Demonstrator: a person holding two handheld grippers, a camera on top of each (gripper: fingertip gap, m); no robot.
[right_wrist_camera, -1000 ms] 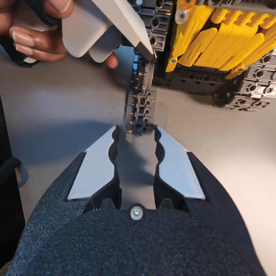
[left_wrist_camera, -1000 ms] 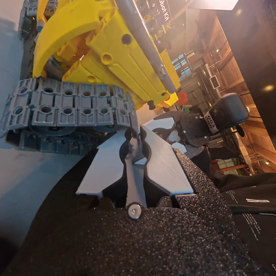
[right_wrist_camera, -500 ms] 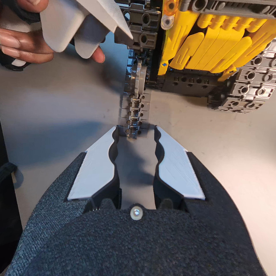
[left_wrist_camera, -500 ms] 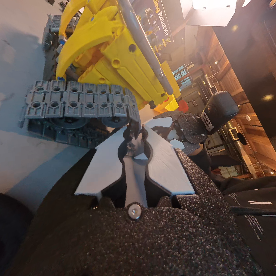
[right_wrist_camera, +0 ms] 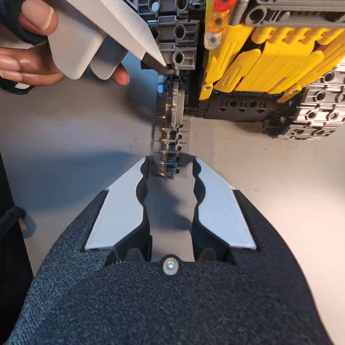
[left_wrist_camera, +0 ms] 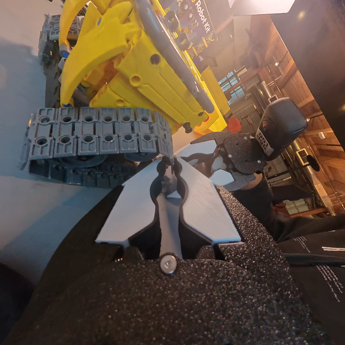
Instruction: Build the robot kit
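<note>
- Left gripper (left_wrist_camera: 169, 161): fingers nearly together at the tips, pinched on the end link of the grey track (left_wrist_camera: 97, 132) where it curls down at frame centre. Only a thin edge is held.
- Right gripper (right_wrist_camera: 169, 162): fingers apart, straddling the loose lower end of the track strip (right_wrist_camera: 170, 149) at mid-frame. The strip lies between the tips; I cannot tell whether the pads touch its edges.
- In the right wrist view the left gripper's white fingers (right_wrist_camera: 119, 35) enter from upper left, their tip against the grey beam stack above the sprocket wheel (right_wrist_camera: 174, 104). A hand (right_wrist_camera: 28, 61) grips that tool at the left edge.
- The track belongs to a yellow brick-built tracked vehicle (left_wrist_camera: 141, 74) standing on a pale grey tabletop (right_wrist_camera: 65, 130). It fills the upper half of the left wrist view and the upper right of the right wrist view. A second track (right_wrist_camera: 321, 106) shows at the right edge.
- Behind the vehicle, top centre of the left wrist view: a dark printed box (left_wrist_camera: 194, 31).
- Handling judgement: light hard plastic. Each link is stiff, but the chain flexes freely at the hinges, so it will sag and swing when lifted.
- Links probably unclip under a sharp tug. Smooth faces may slip.
- Best hold, by my judgement: across a link's width, flat on both side edges, close to the free end.
</note>
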